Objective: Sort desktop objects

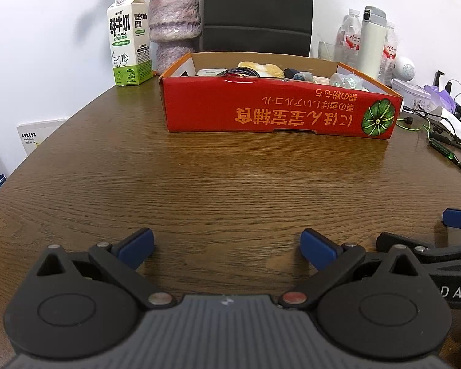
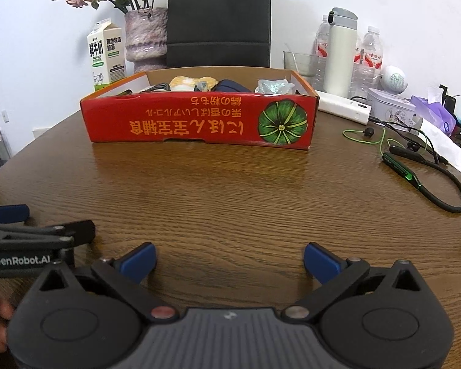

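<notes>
A red cardboard box [image 1: 279, 110] stands on the brown wooden table [image 1: 199, 178], holding several items, among them a yellow plush and a cable. It also shows in the right wrist view [image 2: 199, 120]. My left gripper [image 1: 227, 249] is open and empty, low over the table's near side, well short of the box. My right gripper [image 2: 230, 261] is open and empty beside it, to its right. A green and black neckband earphone [image 2: 427, 181] lies on the table right of the box.
A milk carton [image 1: 129, 40] and a vase of dried flowers [image 1: 175, 24] stand behind the box on the left. A black chair back [image 1: 258, 12] is behind it. Bottles, a white flask [image 2: 341, 52], a white speaker, a tin and purple tissue crowd the right side.
</notes>
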`<state>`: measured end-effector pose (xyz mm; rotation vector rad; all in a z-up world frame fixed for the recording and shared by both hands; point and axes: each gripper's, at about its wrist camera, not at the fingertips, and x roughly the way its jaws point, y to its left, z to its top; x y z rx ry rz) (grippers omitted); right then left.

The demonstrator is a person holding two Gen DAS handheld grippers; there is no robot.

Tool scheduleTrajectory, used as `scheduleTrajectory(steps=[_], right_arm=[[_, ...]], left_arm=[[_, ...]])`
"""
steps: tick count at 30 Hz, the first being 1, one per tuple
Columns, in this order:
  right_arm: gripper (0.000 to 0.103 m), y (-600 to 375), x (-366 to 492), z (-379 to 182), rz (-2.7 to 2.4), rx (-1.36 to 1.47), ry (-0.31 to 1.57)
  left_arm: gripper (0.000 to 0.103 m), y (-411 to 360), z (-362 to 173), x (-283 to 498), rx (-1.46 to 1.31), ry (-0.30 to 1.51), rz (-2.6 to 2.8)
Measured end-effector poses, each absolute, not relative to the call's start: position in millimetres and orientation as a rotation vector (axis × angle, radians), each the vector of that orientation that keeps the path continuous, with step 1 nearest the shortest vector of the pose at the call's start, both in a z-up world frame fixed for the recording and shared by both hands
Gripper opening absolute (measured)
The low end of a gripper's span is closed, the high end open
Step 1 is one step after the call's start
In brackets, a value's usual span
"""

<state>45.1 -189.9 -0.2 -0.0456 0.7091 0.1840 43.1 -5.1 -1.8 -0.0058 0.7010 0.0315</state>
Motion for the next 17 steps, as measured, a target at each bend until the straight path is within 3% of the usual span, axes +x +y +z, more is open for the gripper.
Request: scheduleTrajectory(steps=[17], right_arm=[[0.103,-188.5,45.6,0.1,0.197,-0.049,0.709]], left_arm=[[0.103,-5.5,-2.1,43.2,-0.006,0.701,0.031]])
